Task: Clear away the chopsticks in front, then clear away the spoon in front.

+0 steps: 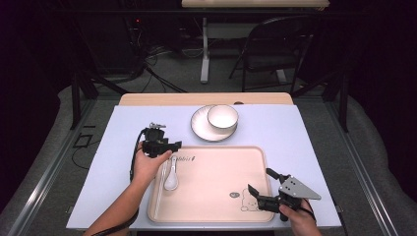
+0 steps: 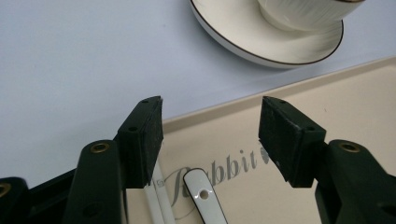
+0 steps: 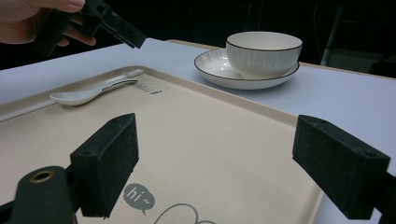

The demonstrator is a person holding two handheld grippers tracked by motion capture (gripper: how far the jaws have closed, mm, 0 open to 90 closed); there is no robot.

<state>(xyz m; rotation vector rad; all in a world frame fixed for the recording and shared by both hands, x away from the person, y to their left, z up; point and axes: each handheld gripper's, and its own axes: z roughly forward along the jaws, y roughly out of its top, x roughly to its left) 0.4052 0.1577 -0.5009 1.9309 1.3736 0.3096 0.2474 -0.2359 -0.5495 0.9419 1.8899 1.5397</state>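
Both grippers, left gripper (image 2: pixel 210 140) and right gripper (image 3: pixel 229 163), gape empty; high view adds chopsticks (image 1: pixel 160 189) beside spoon (image 1: pixel 171 179).

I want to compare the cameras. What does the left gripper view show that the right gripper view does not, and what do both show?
Left gripper view alone: the full word "Rabbit" printed on the tray, and the hole in the spoon's handle.
Right gripper view alone: the whole spoon, the "hi~" bubble, and the hand holding the left claw.
Both: the tray, the bowl standing on its plate, and the chopsticks.
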